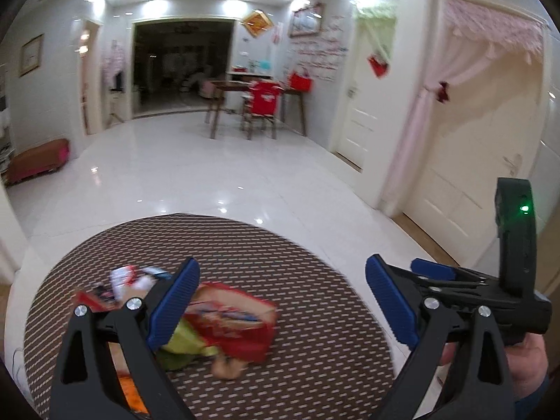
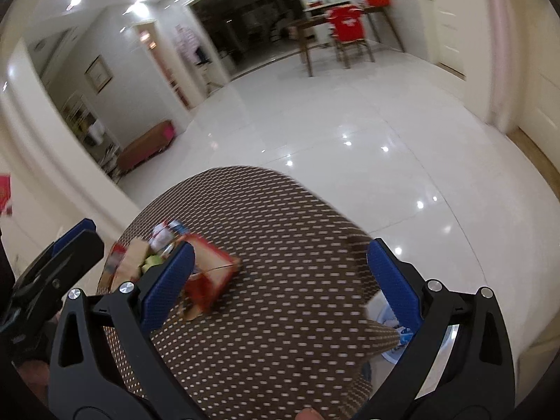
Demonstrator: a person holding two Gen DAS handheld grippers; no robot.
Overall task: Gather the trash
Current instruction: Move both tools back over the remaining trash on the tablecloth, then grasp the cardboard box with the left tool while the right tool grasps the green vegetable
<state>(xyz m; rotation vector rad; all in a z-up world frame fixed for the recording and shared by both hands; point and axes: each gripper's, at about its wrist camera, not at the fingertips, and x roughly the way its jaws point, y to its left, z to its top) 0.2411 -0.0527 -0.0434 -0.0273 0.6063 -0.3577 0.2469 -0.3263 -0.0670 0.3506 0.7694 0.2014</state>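
A pile of trash lies on a round table under a brown woven mat (image 1: 297,252). In it are a red snack packet (image 1: 241,318), a green wrapper (image 1: 182,344) and small white, red and blue wrappers (image 1: 127,278). My left gripper (image 1: 283,302) is open above the pile, and its left pad (image 1: 175,301) covers the packet's left end. In the right wrist view the same red packet (image 2: 211,274) lies just right of the left pad (image 2: 168,285) of my right gripper (image 2: 281,285). That gripper is open with only the mat (image 2: 280,227) between its fingers. Everything is motion-blurred.
A hand (image 1: 525,360) holds the black frame of the other gripper (image 1: 490,297) at the right. Past the table's right edge a white container (image 2: 383,318) stands on the glossy white floor (image 2: 350,122). A dining table with chairs (image 1: 259,105) stands far back, and a low bench (image 1: 35,161) at the left wall.
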